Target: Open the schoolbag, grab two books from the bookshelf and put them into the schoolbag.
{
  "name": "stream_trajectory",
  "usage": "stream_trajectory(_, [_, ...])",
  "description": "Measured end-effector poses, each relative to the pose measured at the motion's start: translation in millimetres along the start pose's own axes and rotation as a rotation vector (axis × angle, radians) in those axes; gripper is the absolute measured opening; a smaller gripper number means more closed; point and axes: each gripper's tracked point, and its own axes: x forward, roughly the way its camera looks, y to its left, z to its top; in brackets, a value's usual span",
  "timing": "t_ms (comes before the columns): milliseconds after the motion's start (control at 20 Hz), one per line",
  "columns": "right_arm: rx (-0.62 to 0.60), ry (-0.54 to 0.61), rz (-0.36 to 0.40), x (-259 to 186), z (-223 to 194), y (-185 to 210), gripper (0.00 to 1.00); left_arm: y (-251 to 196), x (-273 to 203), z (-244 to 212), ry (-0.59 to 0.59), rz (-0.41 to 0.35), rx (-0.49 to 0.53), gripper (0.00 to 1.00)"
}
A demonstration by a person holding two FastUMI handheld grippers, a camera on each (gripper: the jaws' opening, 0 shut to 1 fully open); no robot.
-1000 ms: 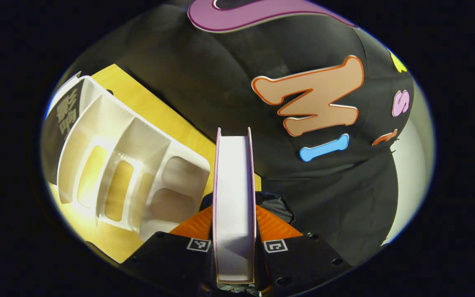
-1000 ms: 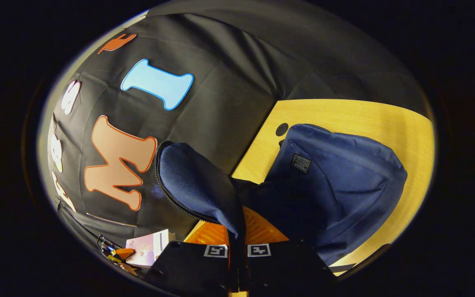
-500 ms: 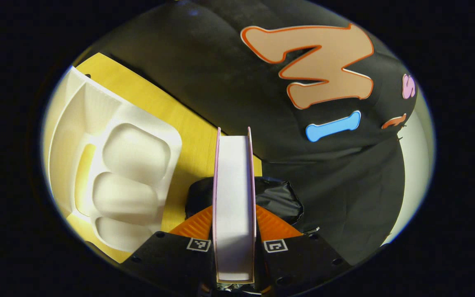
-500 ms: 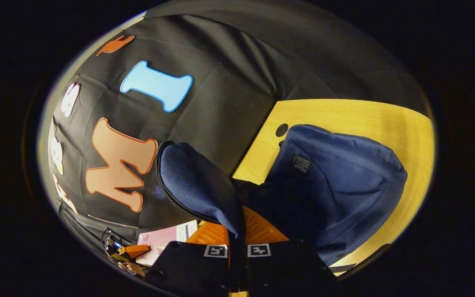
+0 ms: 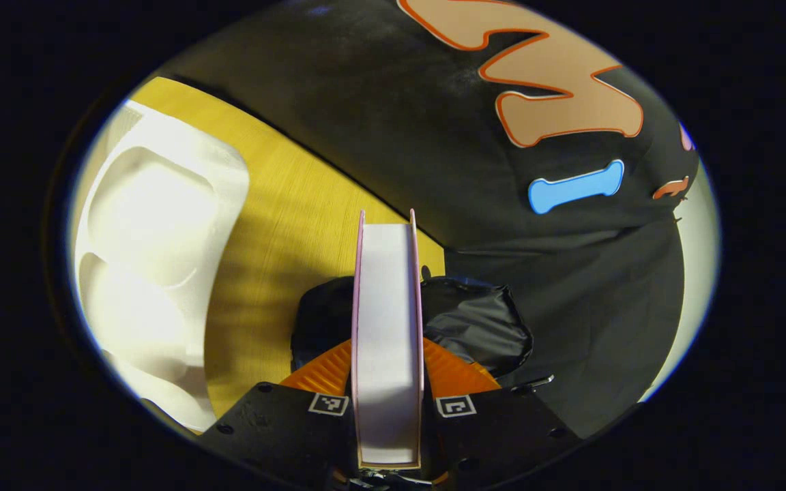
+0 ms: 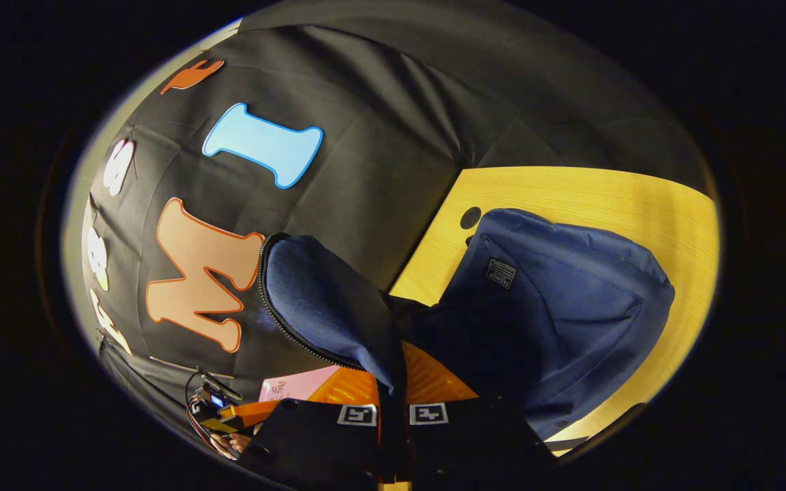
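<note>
Your left gripper (image 5: 387,382), clamped on the book (image 5: 387,327), has swung away from the white bookshelf (image 5: 154,252) at the worktop's edge toward the schoolbag (image 6: 550,307), whose flap (image 6: 325,307) your right gripper (image 6: 393,402) keeps pinched open, so insertion looks next.

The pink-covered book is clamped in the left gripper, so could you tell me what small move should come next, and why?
Probably carry the book on towards the schoolbag. The left gripper has it pinched, clear of the white bookshelf, and the right gripper holds the bag's flap up, so the mouth appears open to receive it.
</note>
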Motion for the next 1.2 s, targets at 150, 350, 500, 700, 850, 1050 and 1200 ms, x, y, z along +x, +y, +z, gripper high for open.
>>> stream_trajectory(150, [-0.001, 0.0, 0.008, -2, 1, 1, 0.03, -4, 18, -12, 0.019, -0.015, -0.009, 0.33])
stream_trajectory(350, [0.018, -0.005, 0.027, -3, 6, 3, 0.04, -5, 42, -29, 0.051, -0.007, -0.013, 0.33])
stream_trajectory(500, [0.017, -0.002, 0.038, -4, 8, 3, 0.04, -3, 61, -40, 0.054, -0.011, -0.037, 0.34])
stream_trajectory(700, [0.006, -0.007, 0.056, -3, 15, 11, 0.03, -1, 81, -53, 0.06, -0.033, -0.06, 0.34])
stream_trajectory(850, [-0.004, -0.009, 0.067, -3, 16, 17, 0.04, -1, 100, -66, 0.068, -0.049, -0.078, 0.34])
stream_trajectory(1050, [-0.003, -0.007, 0.085, -5, 20, 21, 0.04, -2, 117, -80, 0.061, -0.084, -0.105, 0.34])
stream_trajectory(1200, [-0.017, -0.001, 0.102, -6, 20, 27, 0.04, -4, 133, -88, 0.043, -0.116, -0.16, 0.34])
